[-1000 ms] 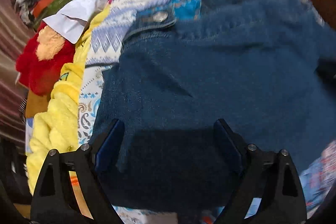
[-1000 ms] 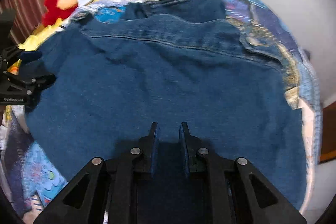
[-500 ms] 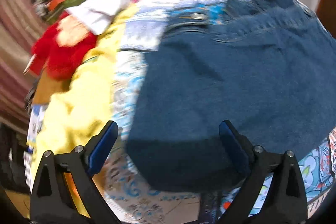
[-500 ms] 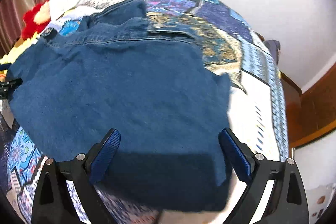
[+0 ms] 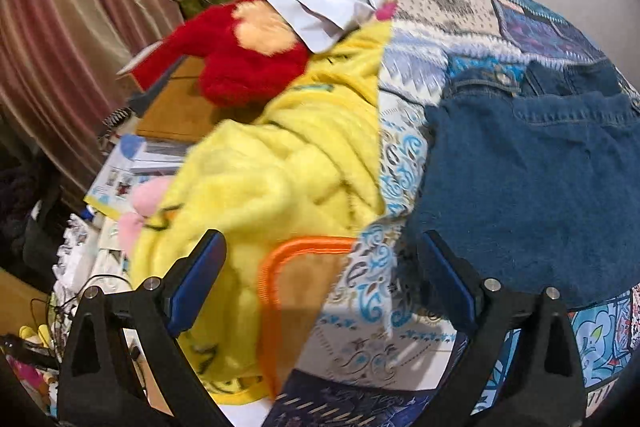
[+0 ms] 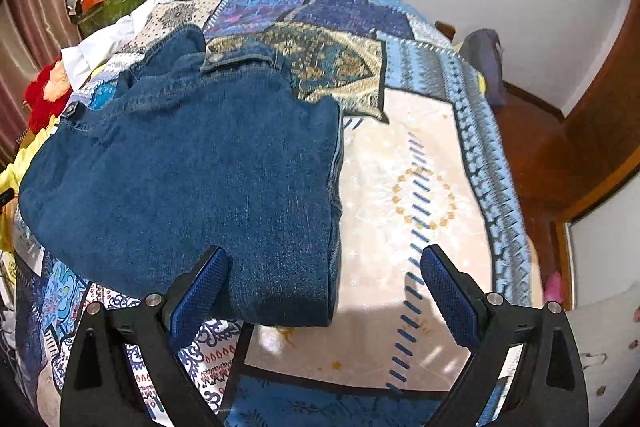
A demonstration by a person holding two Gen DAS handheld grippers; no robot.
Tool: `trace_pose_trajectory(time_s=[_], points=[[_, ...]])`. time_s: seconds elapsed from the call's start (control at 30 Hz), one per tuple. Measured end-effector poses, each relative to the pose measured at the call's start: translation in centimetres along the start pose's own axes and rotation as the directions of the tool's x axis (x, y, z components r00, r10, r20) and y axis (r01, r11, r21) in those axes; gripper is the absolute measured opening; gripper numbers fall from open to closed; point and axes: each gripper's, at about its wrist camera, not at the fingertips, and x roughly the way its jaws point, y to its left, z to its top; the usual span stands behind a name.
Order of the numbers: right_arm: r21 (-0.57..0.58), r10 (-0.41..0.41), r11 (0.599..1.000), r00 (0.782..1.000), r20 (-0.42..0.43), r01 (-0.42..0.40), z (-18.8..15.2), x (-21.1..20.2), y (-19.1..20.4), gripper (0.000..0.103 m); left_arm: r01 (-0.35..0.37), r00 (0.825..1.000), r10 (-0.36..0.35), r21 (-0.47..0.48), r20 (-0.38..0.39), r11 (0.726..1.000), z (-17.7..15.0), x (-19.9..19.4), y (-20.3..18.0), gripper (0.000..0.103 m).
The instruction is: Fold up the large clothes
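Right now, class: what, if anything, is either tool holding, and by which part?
Nothing. The left tool and right tool both stand open above the folded denim garment.

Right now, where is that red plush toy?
The red plush toy lies at the bed's far left edge in the left wrist view, beside the curtain, between the white shirt and the yellow blanket.

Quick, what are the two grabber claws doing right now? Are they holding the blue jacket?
Left gripper: open, holding nothing.
Right gripper: open, holding nothing; the denim jacket lies free on the bed.
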Motion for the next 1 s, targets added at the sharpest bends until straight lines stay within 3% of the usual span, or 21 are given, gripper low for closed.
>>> trace_pose_trajectory(time_s=[0.1, 0.27, 0.43, 0.53, 0.77, 0.83, 0.93, 1.0], points=[[-0.009, 0.008, 1.000, 0.999, 0.043, -0.007, 0.4, -1.6, 0.7, 0.097, 0.019, 0.999, -0.018, -0.020, 0.050, 1.000, 0.1, -2.1, 0.1, 0.098], [-0.044, 0.085, 0.996, 0.986, 0.146, -0.079, 2.0, -4.7, 3.7, 0.097, 0.165, 0.983, -0.153, -0.116, 0.104, 0.979, 0.2, -4.6, -0.6, 0.098], [-0.094, 0.180, 0.982, 0.965, 0.189, -0.164, 3.4, -5.6, 7.9, 0.097, 0.326, 0.944, -0.327, -0.210, 0.031, 0.922, -0.6, -3.7, -2.6, 0.098], [-0.133, 0.229, 0.969, 0.961, 0.153, -0.210, 3.6, -4.1, 10.7, 0.097, 0.407, 0.898, -0.436, -0.276, -0.052, 0.871, -1.7, -1.5, -4.4, 0.098], [-0.220, 0.209, 0.952, 0.977, -0.033, -0.211, 2.1, 3.0, 14.5, 0.097, 0.535, 0.745, -0.651, -0.453, -0.146, 0.713, -3.5, 3.3, -7.3, 0.098], [-0.230, 0.203, 0.949, 0.976, -0.085, -0.217, 1.3, 4.8, 14.6, 0.097, 0.547, 0.712, -0.686, -0.495, -0.149, 0.675, -3.7, 4.4, -7.6, 0.098], [-0.255, 0.217, 0.940, 0.974, -0.068, -0.227, 0.8, 4.8, 14.6, 0.099, 0.555, 0.686, -0.715, -0.541, -0.131, 0.632, -3.4, 6.1, -8.0, 0.097], [-0.247, 0.233, 0.938, 0.970, -0.076, -0.244, 1.0, 4.9, 14.4, 0.100, 0.581, 0.655, -0.746, -0.553, -0.117, 0.597, -2.8, 7.3, -8.5, 0.095]])
